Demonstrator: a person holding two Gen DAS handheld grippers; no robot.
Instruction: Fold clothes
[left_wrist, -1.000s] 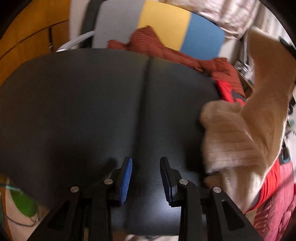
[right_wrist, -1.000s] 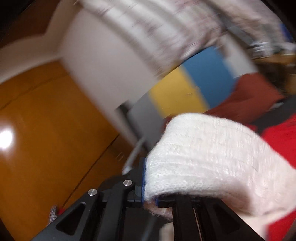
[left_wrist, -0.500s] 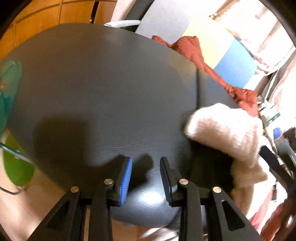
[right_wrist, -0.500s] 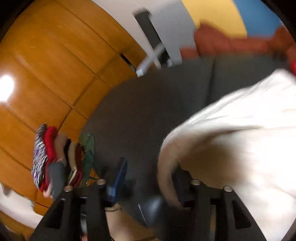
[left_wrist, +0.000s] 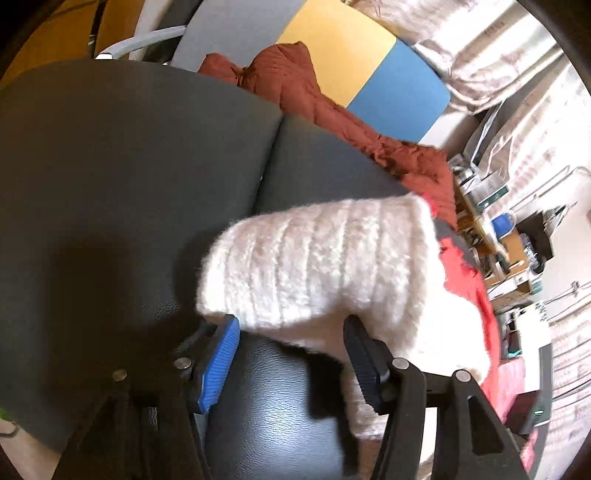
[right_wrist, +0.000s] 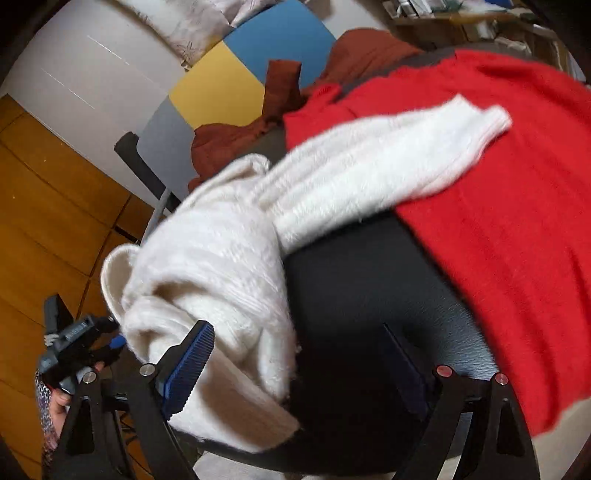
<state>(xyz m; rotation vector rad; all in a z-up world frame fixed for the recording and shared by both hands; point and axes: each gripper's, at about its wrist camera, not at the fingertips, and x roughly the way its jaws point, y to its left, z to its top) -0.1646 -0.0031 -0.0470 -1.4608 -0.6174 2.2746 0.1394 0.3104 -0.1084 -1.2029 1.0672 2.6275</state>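
Note:
A fluffy white knit sweater (right_wrist: 229, 258) lies bunched on the black leather surface (right_wrist: 369, 288), one sleeve (right_wrist: 388, 162) stretched over a red sweater (right_wrist: 517, 206). My right gripper (right_wrist: 299, 365) is open, its jaws wide apart, with the sweater's bunched edge lying between them. In the left wrist view the white sweater (left_wrist: 321, 266) sits just past my left gripper (left_wrist: 291, 354), which is open with the knit's lower edge between the fingertips. The left gripper also shows in the right wrist view (right_wrist: 77, 347), at the sweater's left end.
A rust-brown garment (left_wrist: 332, 110) lies along the far edge of the black surface (left_wrist: 110, 166). Behind it stands a grey, yellow and blue panel (left_wrist: 351, 55). Orange wooden cabinets (right_wrist: 44, 221) are to the left. Cluttered shelves (left_wrist: 509, 240) are at the right.
The right gripper has let go of the white sweater and opened wide; the sweater now rests on the black surface. The left gripper has opened wider and come up to the sweater's edge.

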